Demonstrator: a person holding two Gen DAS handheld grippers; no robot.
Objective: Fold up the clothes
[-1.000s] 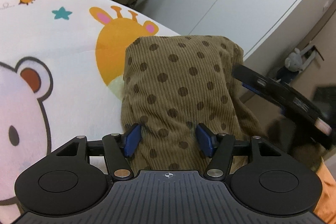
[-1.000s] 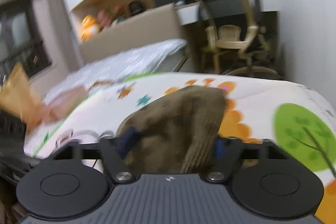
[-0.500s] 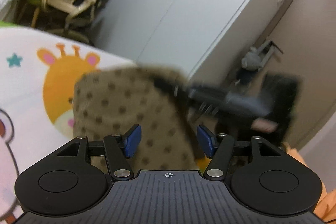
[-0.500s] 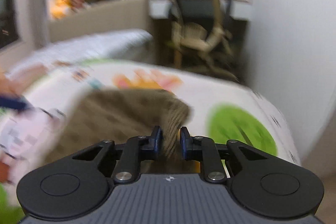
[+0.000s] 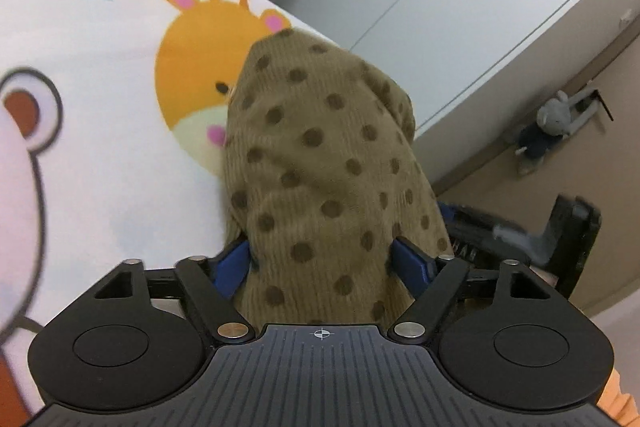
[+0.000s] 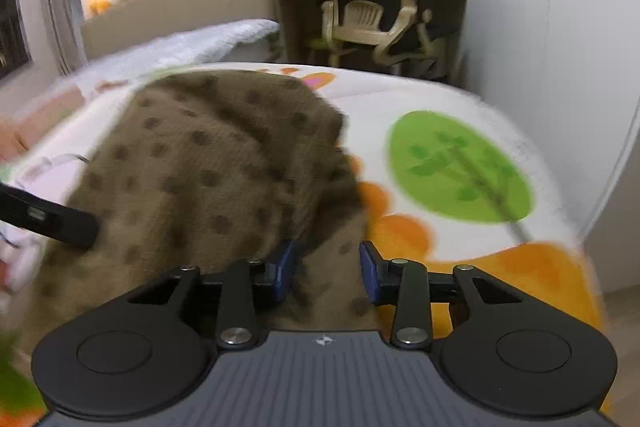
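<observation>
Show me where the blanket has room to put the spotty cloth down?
White cartoon-print blanket is bare left of the brown polka-dot corduroy garment, between the bear and giraffe prints. Right wrist view: bare around the green tree print. Crowded: the garment's near end, between both open grippers.

The brown polka-dotted corduroy garment (image 5: 320, 163) lies on the white cartoon-printed blanket (image 5: 100, 147), between the open fingers of the left hand-held gripper (image 5: 322, 263). The right hand-held gripper (image 6: 328, 269) sits at its right edge; a beige office chair (image 6: 376, 11) stands behind the bed.
</observation>
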